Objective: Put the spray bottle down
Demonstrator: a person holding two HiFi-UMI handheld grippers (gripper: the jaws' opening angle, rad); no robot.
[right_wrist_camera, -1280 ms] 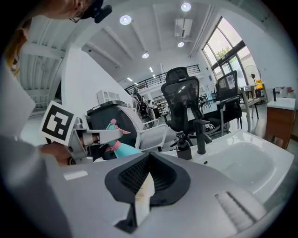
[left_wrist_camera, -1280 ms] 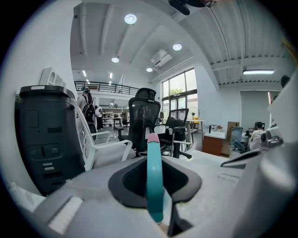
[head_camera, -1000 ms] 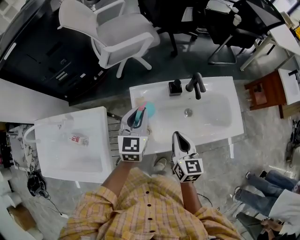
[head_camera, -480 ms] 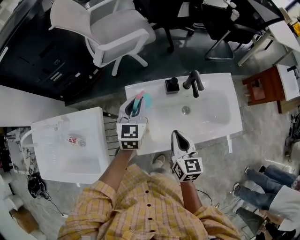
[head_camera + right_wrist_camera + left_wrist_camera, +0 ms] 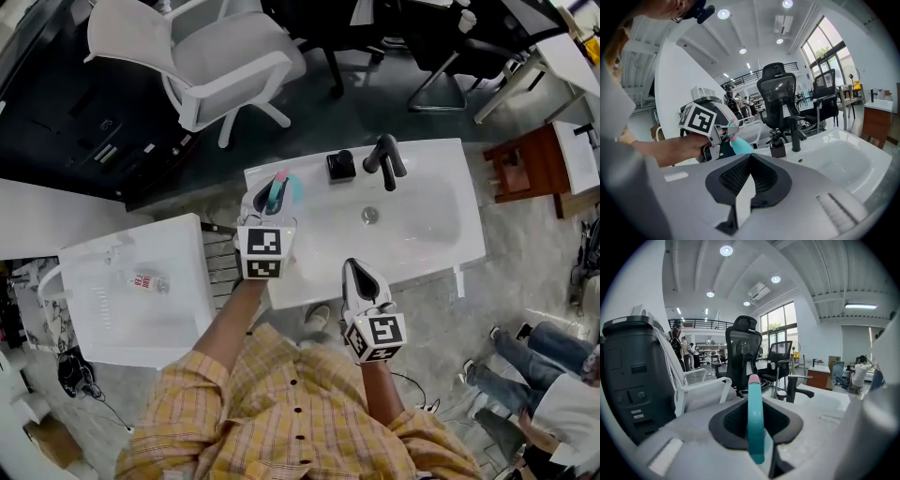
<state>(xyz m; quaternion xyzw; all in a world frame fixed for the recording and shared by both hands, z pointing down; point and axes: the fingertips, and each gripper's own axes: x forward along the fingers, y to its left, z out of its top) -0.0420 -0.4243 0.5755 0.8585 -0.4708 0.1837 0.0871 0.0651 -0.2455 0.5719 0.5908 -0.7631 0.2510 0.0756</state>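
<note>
left hand-held gripper (image 5: 269,204) clamped teal pink-tipped plastic spray bottle (image 5: 755,423) between its jaws | right hand-held gripper (image 5: 356,270) was closed, empty

head view: overhead, steeply down, far, sink (image 5: 427,246) mid-frame | left gripper view: low, close, faces office chair (image 5: 746,345) | right gripper view: low, close, shares faucet (image 5: 385,159) with head view

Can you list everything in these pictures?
Sink: one, white, centre.
Faucet: one, black, sink's back rim.
Pump dispenser: one, black, beside faucet.
Spray bottle: one, teal, pink tip, held by left gripper over sink's left end.
Office chair: one, white, beyond sink.
Tub: one, white, left of sink.
Small bottle: one, red label, lying in tub.
Side table: one, brown, right.
Left gripper: one, white, holding spray bottle.
Right gripper: one, white, jaws together, empty.
</note>
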